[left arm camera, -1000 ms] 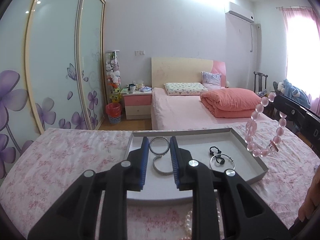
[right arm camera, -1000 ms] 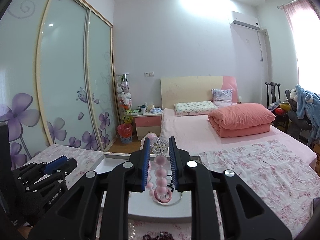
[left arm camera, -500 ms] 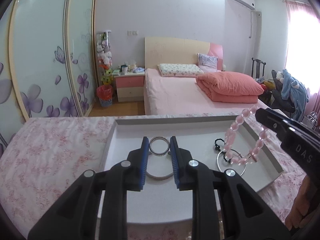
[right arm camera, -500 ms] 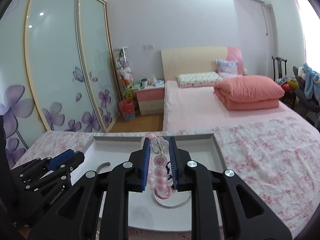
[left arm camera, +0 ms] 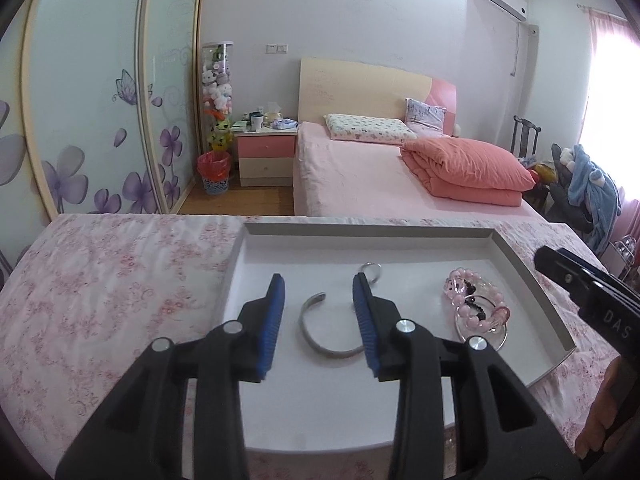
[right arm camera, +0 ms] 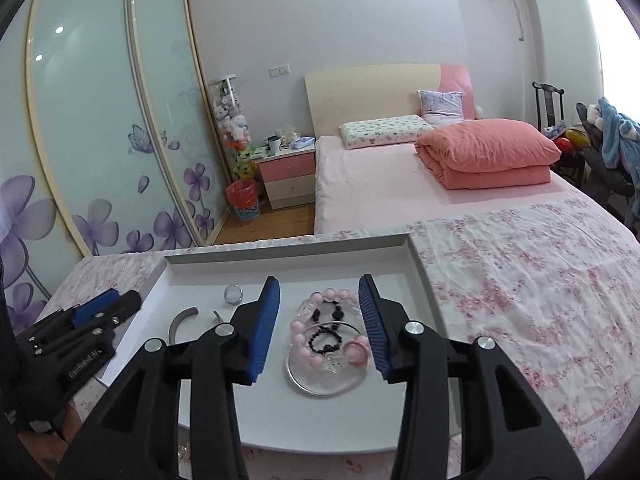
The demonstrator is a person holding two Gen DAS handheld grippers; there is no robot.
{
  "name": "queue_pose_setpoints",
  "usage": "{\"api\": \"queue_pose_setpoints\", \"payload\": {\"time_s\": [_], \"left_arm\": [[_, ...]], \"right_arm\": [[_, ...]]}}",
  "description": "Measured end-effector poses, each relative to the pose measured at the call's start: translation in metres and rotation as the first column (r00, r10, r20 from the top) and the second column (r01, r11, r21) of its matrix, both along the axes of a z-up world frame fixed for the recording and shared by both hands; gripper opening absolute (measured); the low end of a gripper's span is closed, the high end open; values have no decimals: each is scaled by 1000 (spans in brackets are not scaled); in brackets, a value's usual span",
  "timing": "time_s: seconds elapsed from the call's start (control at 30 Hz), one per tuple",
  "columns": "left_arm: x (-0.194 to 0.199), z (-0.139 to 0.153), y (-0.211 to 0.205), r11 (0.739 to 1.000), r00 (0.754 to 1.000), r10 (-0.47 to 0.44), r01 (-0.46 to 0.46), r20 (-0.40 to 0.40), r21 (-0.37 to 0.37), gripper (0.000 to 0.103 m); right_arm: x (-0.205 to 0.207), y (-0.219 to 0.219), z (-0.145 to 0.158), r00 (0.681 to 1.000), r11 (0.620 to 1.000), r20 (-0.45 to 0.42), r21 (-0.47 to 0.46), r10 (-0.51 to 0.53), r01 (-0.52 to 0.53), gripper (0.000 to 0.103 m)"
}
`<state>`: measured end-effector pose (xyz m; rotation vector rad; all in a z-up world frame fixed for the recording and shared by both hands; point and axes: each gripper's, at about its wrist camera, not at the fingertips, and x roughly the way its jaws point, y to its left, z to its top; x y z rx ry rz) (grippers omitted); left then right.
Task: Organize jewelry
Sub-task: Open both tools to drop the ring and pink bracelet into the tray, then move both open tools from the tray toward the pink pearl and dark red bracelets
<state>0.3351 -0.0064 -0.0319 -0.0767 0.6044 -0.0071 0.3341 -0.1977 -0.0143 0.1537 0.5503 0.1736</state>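
Pink bead bracelet (right arm camera: 330,330), lower centre of the right wrist view: it lies flat in the white tray (right arm camera: 280,258), draped over a thin silver bangle (right arm camera: 326,380) and ringed around a small black bead bracelet (right arm camera: 326,338). My right gripper (right arm camera: 320,326) straddles this pile; its jaws are opening, blue pads clear of the beads on both sides, so nothing is clamped.

Left of the pile in the same view lie an open silver cuff (right arm camera: 180,320) and a small silver ring (right arm camera: 233,293). In the left wrist view the cuff (left arm camera: 320,326) sits at lower centre between the pads of my left gripper (left arm camera: 318,322), whose jaws are also opening and touch nothing; the ring (left arm camera: 372,270) lies just beyond the right pad's tip. The pink bracelet (left arm camera: 476,304) appears there at right centre, near the tray's right wall (left arm camera: 532,300).

The tray rests on a bench covered with pink floral cloth (right arm camera: 520,280). Beyond it stand a pink bed (left arm camera: 360,184), a bedside cabinet (left arm camera: 266,156) and sliding wardrobe doors (right arm camera: 100,120) with purple flowers.

Progress, as I judge it: five pieces are in the tray and both grippers are empty, so this placing step looks complete. At the bottom edge of the right wrist view, something pale shows faintly on the cloth in front of the tray; I cannot tell whether it is more jewelry left to collect.
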Motion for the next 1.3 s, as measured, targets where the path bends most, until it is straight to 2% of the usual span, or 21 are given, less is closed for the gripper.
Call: {"api": "queue_pose_setpoints", "payload": {"time_s": [0.23, 0.53, 0.73, 0.9, 1.0, 1.1, 1.2, 1.3], "left_arm": [[-21, 9, 11, 1000, 1000, -1, 1, 7, -1, 36], [-80, 0, 9, 993, 993, -115, 115, -42, -6, 38], [-112, -22, -7, 972, 964, -234, 235, -124, -8, 38], [-123, -41, -25, 945, 928, -320, 327, -192, 7, 38], [-124, -51, -34, 931, 905, -352, 365, -238, 10, 38], [-122, -61, -38, 930, 896, -347, 366, -277, 21, 37], [-122, -63, -39, 930, 895, -341, 365, -287, 33, 32], [-122, -64, -42, 924, 893, -344, 376, -290, 63, 18]], "right_arm": [[-17, -4, 3, 1000, 1000, -11, -22, 6, -6, 43], [-61, -12, -14, 996, 997, -83, -76, 24, -30, 43], [-83, -13, -32, 987, 994, -156, -96, 34, -49, 43], [-93, -12, -42, 981, 993, -189, -98, 42, -61, 43], [-95, -12, -43, 980, 993, -194, -99, 44, -64, 43], [-97, -12, -44, 979, 993, -197, -96, 46, -66, 43], [-97, -12, -45, 978, 993, -201, -96, 46, -67, 43], [-95, -12, -46, 977, 993, -208, -92, 47, -67, 43]]}}
